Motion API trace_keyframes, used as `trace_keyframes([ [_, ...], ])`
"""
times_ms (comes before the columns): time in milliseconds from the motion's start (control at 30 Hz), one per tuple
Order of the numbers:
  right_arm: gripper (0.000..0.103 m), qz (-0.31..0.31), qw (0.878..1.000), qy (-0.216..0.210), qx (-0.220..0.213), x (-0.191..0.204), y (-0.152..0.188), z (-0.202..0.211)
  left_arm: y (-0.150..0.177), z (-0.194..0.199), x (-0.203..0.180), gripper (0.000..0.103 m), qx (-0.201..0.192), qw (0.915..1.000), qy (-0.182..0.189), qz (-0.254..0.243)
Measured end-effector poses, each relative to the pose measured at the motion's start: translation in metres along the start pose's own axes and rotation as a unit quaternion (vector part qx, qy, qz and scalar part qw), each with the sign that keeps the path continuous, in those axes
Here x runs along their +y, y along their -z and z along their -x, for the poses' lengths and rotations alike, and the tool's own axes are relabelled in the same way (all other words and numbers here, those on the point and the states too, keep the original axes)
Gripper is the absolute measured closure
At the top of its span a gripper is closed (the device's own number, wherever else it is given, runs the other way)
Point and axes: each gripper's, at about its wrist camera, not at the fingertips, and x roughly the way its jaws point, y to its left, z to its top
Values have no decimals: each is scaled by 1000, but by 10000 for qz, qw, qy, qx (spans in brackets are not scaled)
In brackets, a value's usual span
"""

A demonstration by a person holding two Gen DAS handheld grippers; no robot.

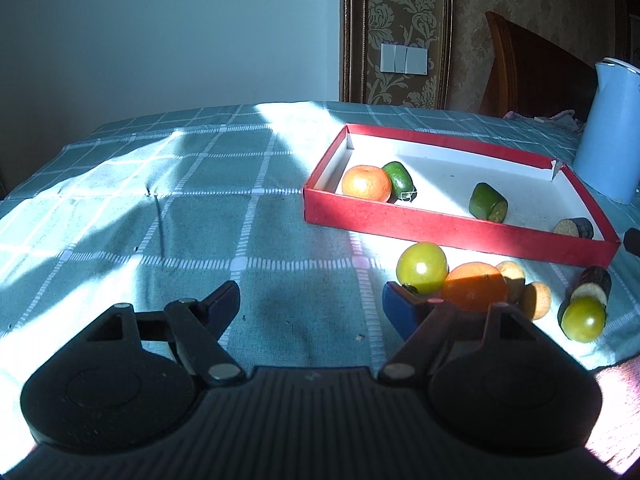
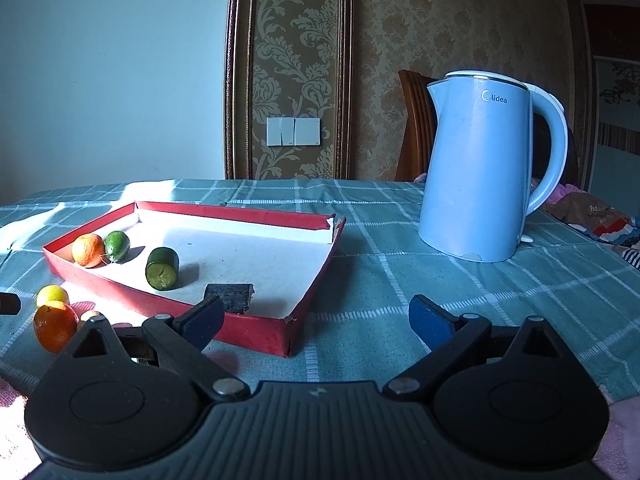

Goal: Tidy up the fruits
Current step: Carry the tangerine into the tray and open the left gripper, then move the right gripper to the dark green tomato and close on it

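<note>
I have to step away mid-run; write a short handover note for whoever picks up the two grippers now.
Left gripper: open, empty, over the tablecloth beside the loose fruit.
Right gripper: open, empty, at the near corner of the red tray.
Done, in the tray: orange, whole green fruit, cut green piece, dark piece.
Left, on the cloth in front of the tray: yellow-green fruit, second orange, tan slices, another dark piece, another yellow-green fruit.
Kettle stands right of the tray.
</note>
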Motion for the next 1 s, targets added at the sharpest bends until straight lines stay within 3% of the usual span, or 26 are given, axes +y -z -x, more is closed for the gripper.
trace_keyframes([
  [167,4,-119,9996,-268,19,1,0,8,8,-5,2,26,123,9999,-4,-4],
  [267,4,-276,9970,-730,6,1,5,24,10,-6,3,26,152,9999,1,8],
  [400,4,201,9955,-924,62,25,15,41,12,-6,4,24,161,9999,25,4],
  [600,19,607,9913,-1155,173,55,19,49,12,-7,4,19,224,9997,69,14],
  [667,39,625,9895,-1275,268,62,19,47,12,-7,3,18,237,9997,71,-13],
  [733,49,633,9881,-1331,428,67,19,42,12,-7,3,15,246,9996,98,-18],
  [900,60,658,9861,-1397,612,75,22,34,12,-8,1,13,263,9996,130,-32],
  [1000,60,680,9864,-1368,609,79,21,31,12,-9,0,9,280,9995,153,-52],
])
